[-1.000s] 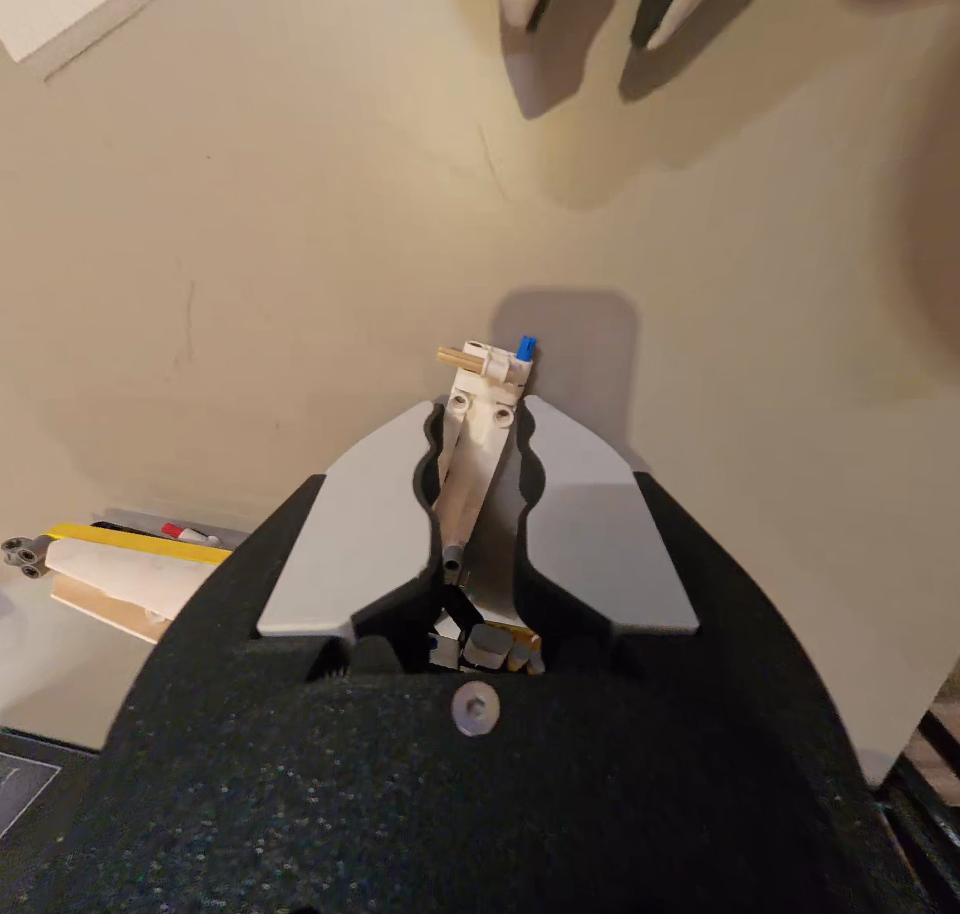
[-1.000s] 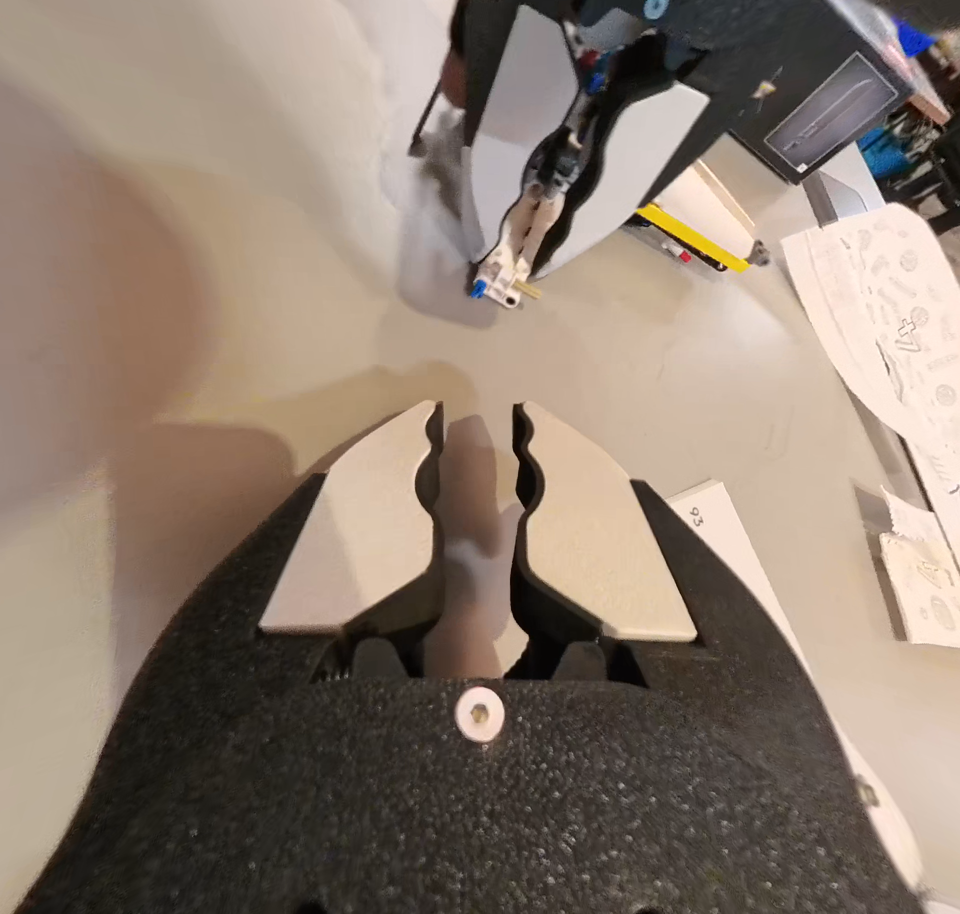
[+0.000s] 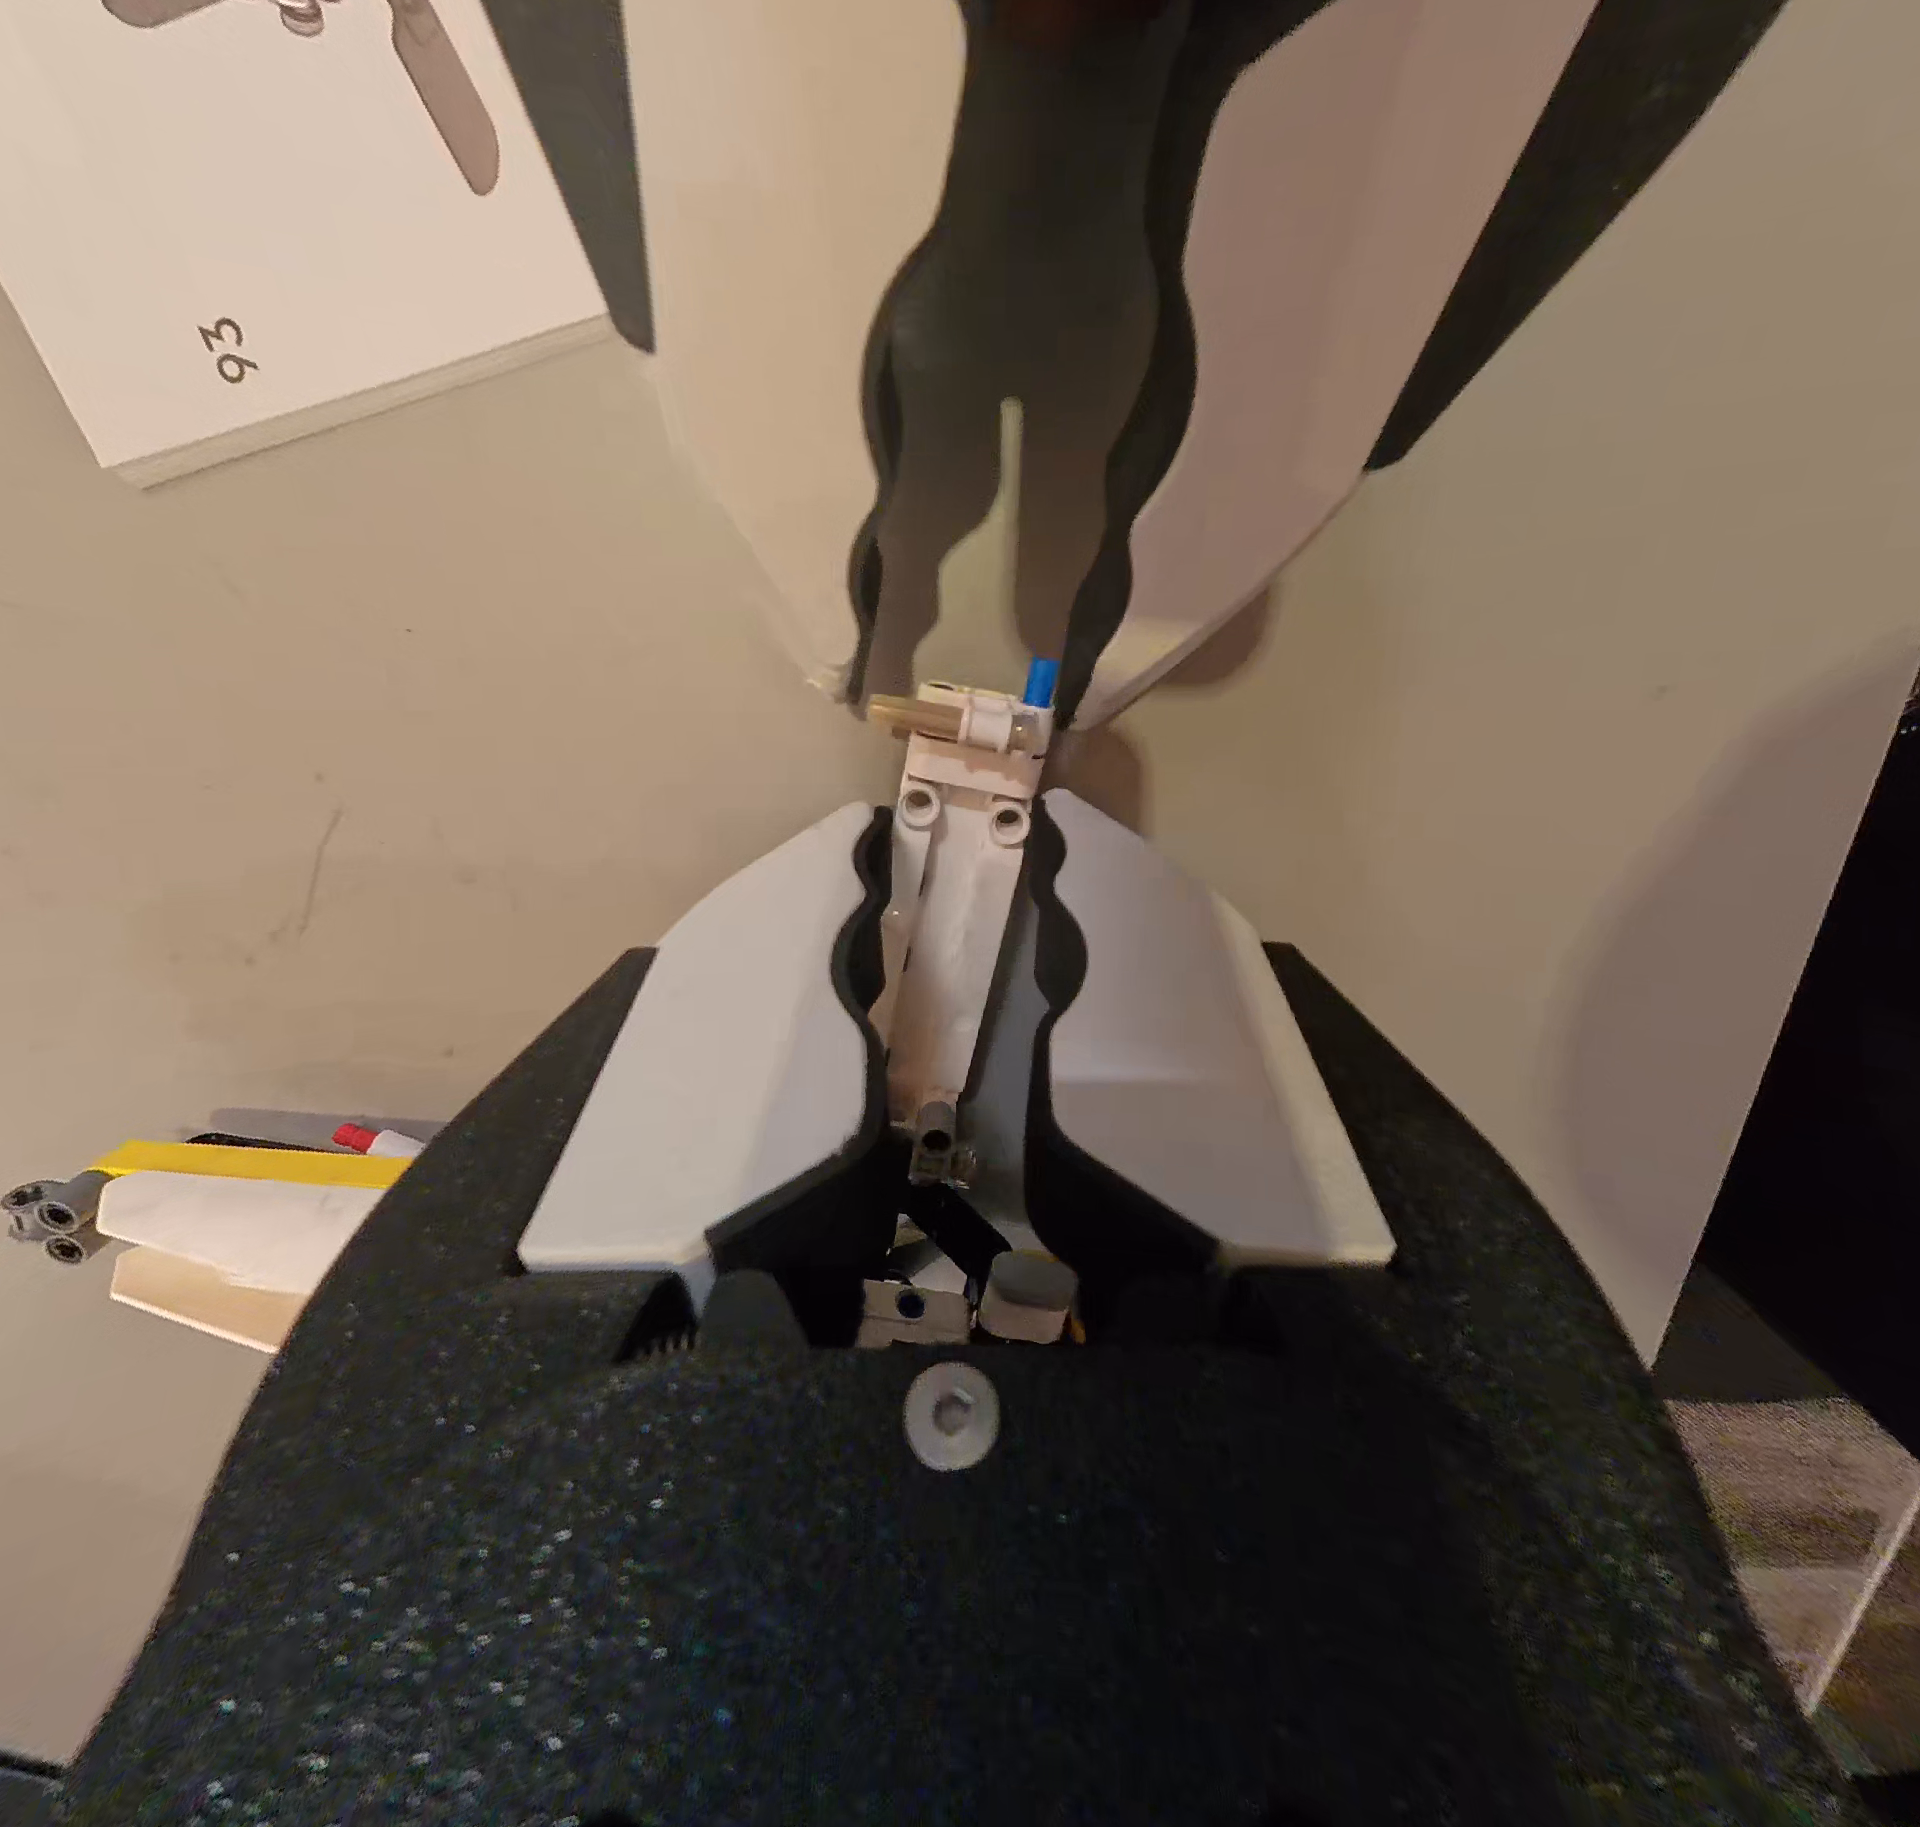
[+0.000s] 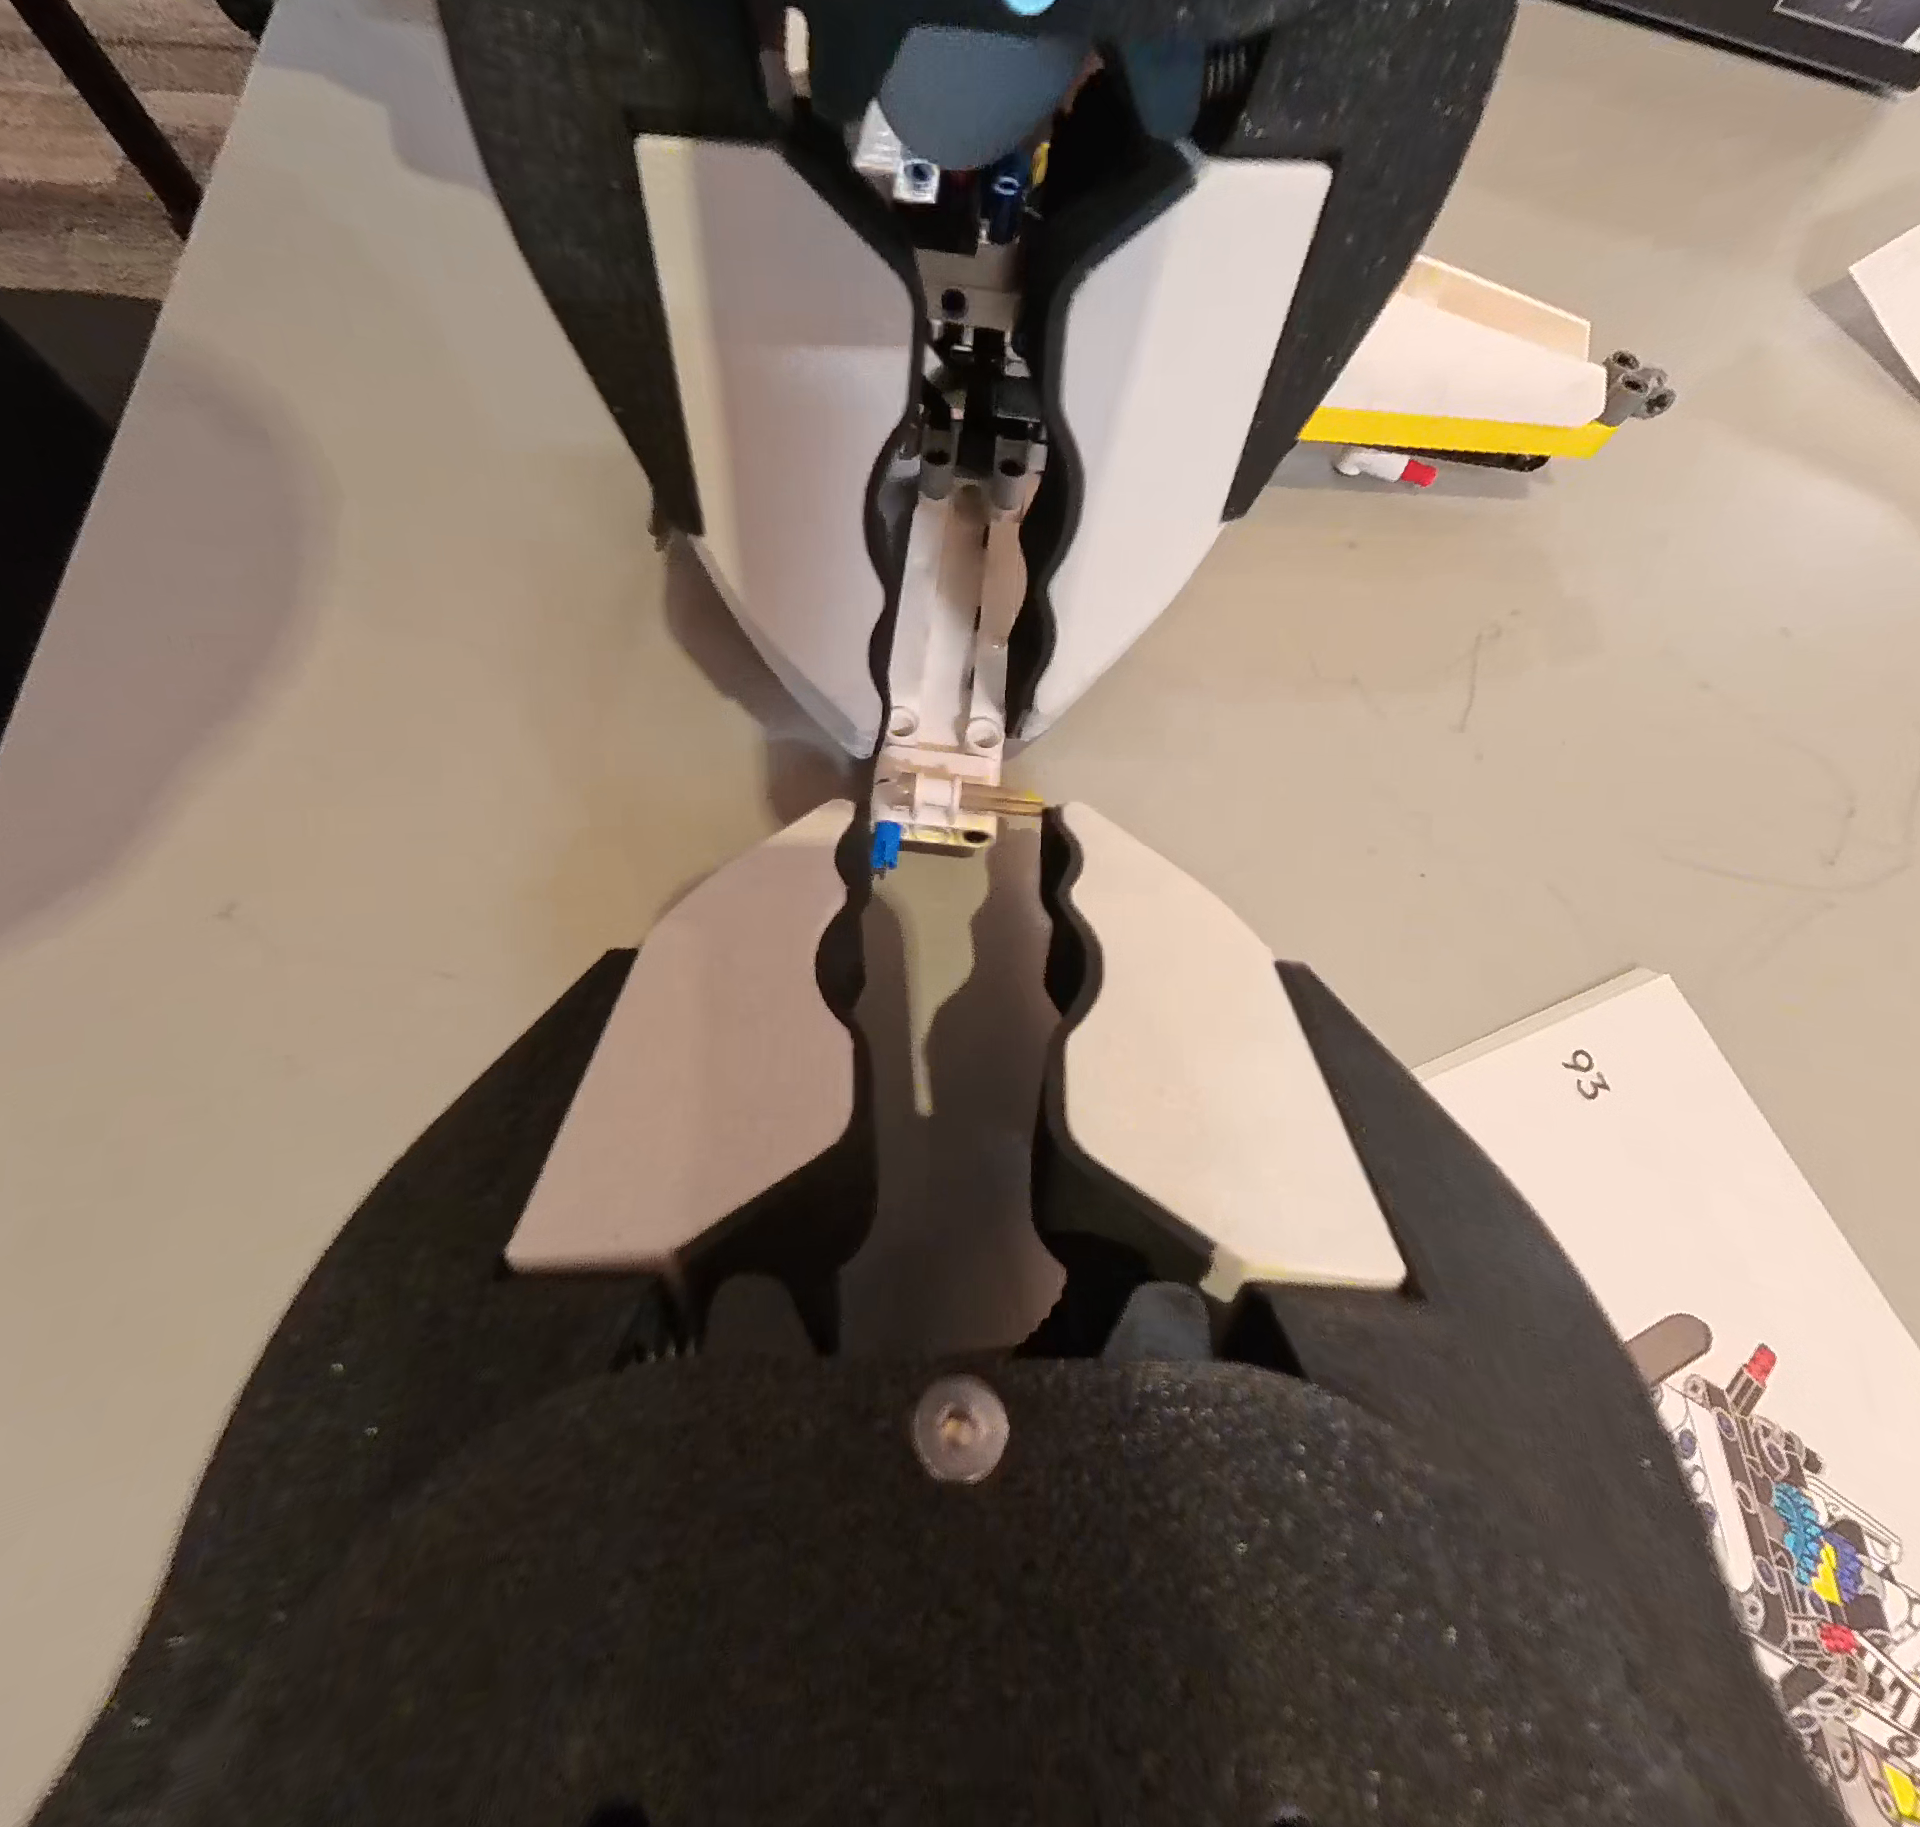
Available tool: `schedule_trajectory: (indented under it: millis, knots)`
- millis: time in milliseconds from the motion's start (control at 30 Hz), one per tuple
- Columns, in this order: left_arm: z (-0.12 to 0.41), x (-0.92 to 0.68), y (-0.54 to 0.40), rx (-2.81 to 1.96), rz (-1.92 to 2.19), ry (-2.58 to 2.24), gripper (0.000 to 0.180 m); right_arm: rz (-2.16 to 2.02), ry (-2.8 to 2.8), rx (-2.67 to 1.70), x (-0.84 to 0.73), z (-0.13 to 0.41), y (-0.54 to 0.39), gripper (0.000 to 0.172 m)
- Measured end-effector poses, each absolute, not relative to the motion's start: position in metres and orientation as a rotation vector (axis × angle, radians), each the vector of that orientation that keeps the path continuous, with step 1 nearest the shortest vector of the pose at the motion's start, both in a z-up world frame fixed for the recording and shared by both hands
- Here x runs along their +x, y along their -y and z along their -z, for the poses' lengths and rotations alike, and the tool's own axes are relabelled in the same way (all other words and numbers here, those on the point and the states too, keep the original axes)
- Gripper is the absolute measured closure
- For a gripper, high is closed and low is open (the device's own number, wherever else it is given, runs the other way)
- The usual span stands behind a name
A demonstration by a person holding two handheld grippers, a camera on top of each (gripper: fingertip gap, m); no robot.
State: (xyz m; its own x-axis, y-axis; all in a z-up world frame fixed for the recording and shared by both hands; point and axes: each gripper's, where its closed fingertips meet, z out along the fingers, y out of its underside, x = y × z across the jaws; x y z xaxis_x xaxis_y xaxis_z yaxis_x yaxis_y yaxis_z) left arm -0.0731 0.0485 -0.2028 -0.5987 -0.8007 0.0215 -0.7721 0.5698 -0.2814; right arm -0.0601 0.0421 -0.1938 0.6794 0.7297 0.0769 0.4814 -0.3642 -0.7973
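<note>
The left gripper (image 3: 961,821) is clamped on a long white brick assembly (image 3: 951,956), both pads pressing its sides, and the assembly's head pokes out just ahead of the fingertips. That head carries a tan pin (image 3: 914,712) sticking out sideways and a small blue peg (image 3: 1039,681) on the opposite corner.

A second ago the right gripper (image 4: 956,832) stood well off from this head. Now it is nose to nose with the left one, its jaws partly open and straddling the head: one fingertip is right beside the blue peg, the other just beside the tip of the tan pin. Whether the pads already press on anything cannot be told.

Beside the left gripper lies a white and yellow model part (image 3: 239,1216) on the tabletop (image 3: 364,738). An instruction booklet (image 4: 1662,1206) lies beside the right gripper.
</note>
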Motion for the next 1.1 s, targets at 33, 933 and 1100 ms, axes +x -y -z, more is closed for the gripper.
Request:
schedule_trajectory:
  millis: [33,933,1100]
  knots:
    - [0.203,-0.073,-0.048,-1.347,0.403,-2.686,0.154,-0.367,0.938,-2.031,-0.061,0.194,-0.042,0.141]
    - [0.202,-0.078,-0.037,-1.139,0.450,-2.788,0.155,-0.400,1.033,-1.954,-0.067,0.190,-0.031,0.147]
    - [0.204,-0.081,-0.035,-1.097,0.451,-2.819,0.154,-0.384,1.050,-1.959,-0.067,0.192,-0.030,0.158]
